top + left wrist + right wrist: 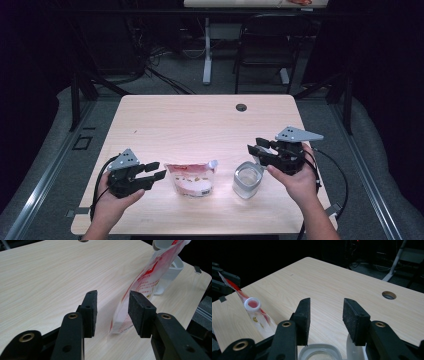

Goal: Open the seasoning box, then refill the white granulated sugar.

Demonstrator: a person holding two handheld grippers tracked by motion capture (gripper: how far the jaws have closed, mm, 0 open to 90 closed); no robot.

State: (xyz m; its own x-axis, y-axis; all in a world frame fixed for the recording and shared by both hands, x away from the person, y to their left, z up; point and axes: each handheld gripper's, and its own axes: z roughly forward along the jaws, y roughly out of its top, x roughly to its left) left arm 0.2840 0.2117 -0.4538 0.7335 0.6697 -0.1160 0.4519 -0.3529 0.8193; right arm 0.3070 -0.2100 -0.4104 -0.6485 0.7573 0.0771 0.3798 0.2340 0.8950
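A red and white spouted pouch [191, 179] stands upright near the table's front edge, with its white spout [252, 303] uncapped. To its right sits a clear square container [247, 180] with a rounded rim [319, 352]. My left gripper [156, 170] lies level just left of the pouch with its jaws apart. In the left gripper view the pouch's edge [147, 277] stands just beyond the left gripper [112, 303], touching neither pad. My right gripper [256, 148] hovers open above the container's far right side, and in its own view the right gripper [325, 312] has nothing between its pads.
The light wooden table [200, 125] has a round cable hole [241, 107] at the back centre. A black chair [265, 45] and a white desk leg [207, 55] stand on the floor beyond it. Cables trail from both grippers off the front corners.
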